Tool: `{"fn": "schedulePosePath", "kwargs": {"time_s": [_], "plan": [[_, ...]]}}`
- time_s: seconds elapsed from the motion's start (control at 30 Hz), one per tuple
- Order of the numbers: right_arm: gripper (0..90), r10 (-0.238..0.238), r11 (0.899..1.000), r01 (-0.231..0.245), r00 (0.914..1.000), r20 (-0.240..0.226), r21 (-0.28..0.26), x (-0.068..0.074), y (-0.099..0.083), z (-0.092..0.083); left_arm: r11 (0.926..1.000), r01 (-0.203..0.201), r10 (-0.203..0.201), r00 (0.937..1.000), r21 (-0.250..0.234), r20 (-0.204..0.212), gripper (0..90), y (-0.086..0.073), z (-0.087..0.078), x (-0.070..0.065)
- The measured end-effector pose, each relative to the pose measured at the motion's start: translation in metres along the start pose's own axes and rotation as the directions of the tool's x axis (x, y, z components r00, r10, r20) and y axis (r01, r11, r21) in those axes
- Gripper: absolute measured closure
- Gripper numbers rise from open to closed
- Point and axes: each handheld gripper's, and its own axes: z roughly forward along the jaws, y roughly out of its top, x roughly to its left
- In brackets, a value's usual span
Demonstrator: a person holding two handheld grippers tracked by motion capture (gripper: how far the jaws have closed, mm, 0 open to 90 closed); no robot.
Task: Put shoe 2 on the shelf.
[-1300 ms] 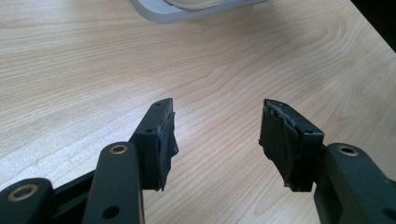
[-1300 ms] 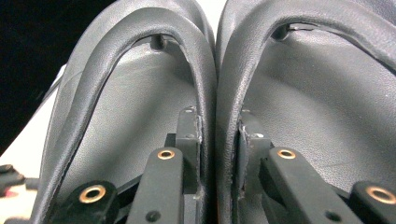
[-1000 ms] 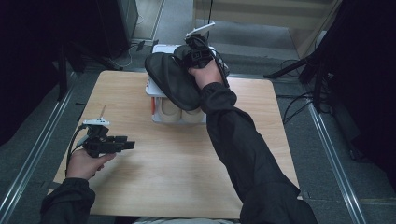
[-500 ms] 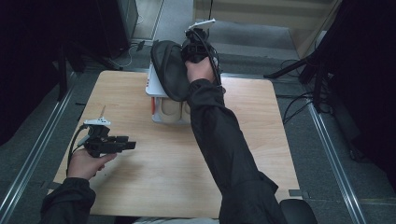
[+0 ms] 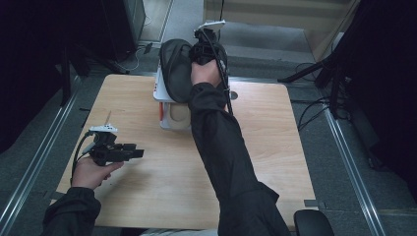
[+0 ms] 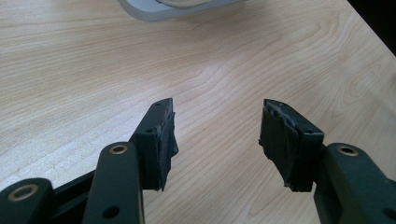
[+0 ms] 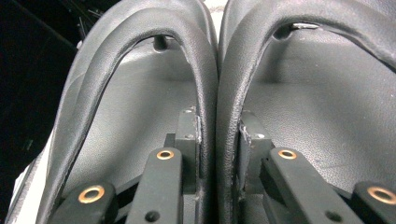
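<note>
Right gripper [image 5: 204,42] clamped on two black shoes [image 5: 176,69], held side by side just above the white box [image 5: 164,101] at the table's far edge; left gripper [image 5: 129,153] open, empty, well apart

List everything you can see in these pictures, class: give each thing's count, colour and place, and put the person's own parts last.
Shoes: two, black, pressed side by side, held above the box at the table's far edge.
Box: one, white, far side of the table, under the shoes.
Table: one, light wood, centre.
Left gripper: one, black, jaws open, nothing between them, near left of the table.
Right gripper: one, black, jaws shut on the shoes' touching side walls.
Sleeves: two, black, entering from the bottom.
</note>
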Motion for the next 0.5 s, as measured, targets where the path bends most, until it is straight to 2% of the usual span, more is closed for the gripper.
{"fn": "schedulePosePath", "kwargs": {"time_s": [0.2,0.5], "plan": [[74.8,0.006,1.0,-0.006,1.0,0.005,-0.001,0.008,0.001,0.008,1.0,0.004,-0.004,1.0,-0.004,0.005,45.3,0.0,0.0,0.001],[74.6,0.022,1.0,-0.022,0.9992,0.034,-0.008,0.009,0.003,0.014,1.0,0.006,-0.006,0.9999,-0.004,0.011,45.3,0.0,0.0,0.001]]}}
